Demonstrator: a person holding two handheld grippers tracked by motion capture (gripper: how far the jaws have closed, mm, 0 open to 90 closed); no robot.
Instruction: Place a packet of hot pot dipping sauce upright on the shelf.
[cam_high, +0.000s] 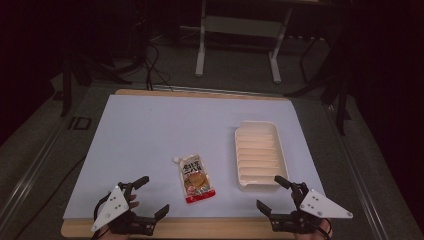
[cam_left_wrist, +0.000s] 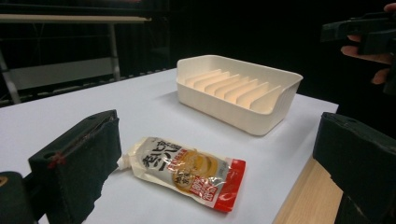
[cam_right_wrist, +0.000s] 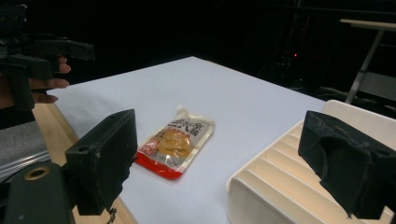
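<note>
White tabletop (cam_high: 150, 130), ribbed cream tray (cam_high: 260, 155) empty, sauce pouch (cam_high: 196, 178) beside it

Sauce pouch (cam_high: 195, 177): tan with red bottom band, black lettering. Ridged tray (cam_high: 260, 155): cream. Table sheet (cam_high: 165, 130): pale lavender-white, wood edge.

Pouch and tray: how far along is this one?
Nothing looks done yet. The pouch lies flat on the white mat, apart from the ribbed tray, which holds nothing. Nothing is in hand: the left tool and right tool hover open at the near edge, on either side of the pouch, touching nothing. Left, probably: grasp the pouch and set it in the tray.
</note>
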